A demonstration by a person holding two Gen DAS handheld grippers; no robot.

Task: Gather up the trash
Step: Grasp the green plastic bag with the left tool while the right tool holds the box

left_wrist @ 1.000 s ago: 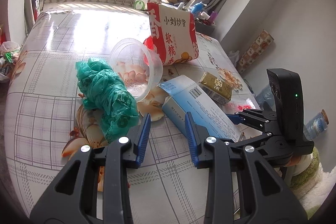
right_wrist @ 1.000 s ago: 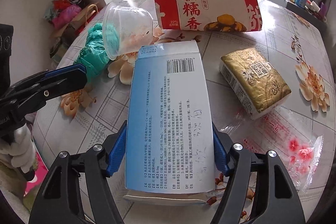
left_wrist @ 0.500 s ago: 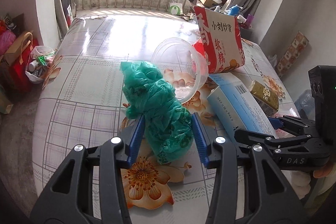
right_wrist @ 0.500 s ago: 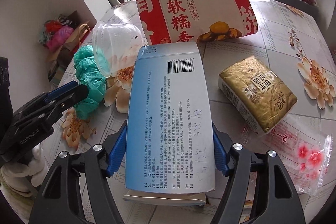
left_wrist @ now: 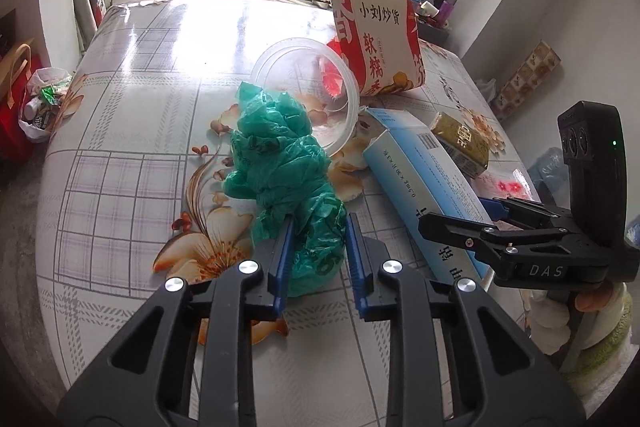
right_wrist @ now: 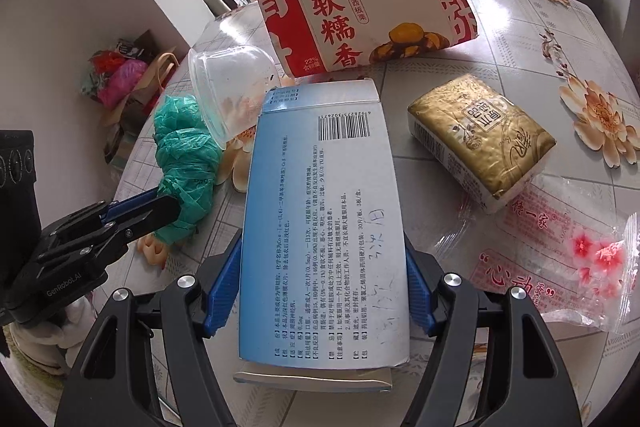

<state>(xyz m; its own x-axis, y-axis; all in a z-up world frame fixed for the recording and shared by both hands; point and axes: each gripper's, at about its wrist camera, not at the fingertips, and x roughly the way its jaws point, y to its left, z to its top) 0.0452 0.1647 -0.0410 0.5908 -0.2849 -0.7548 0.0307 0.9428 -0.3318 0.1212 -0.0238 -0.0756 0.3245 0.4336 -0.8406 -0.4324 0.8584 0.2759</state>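
Your table (left_wrist: 132, 131), covered in a floral checked cloth, carries a crumpled green bag (left_wrist: 280, 163) nearest left, a clear tub (left_wrist: 320, 87) behind it, a red snack bag (left_wrist: 376, 39) farthest, a blue box (right_wrist: 324, 227), a gold pack (right_wrist: 480, 139), and, perhaps empty, a clear wrapper (right_wrist: 560, 259) at right.

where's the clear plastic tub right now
The clear plastic tub lies tipped on its side mid-table in the left wrist view, between the green plastic bag and the red snack bag, its rim near the blue box's far end.
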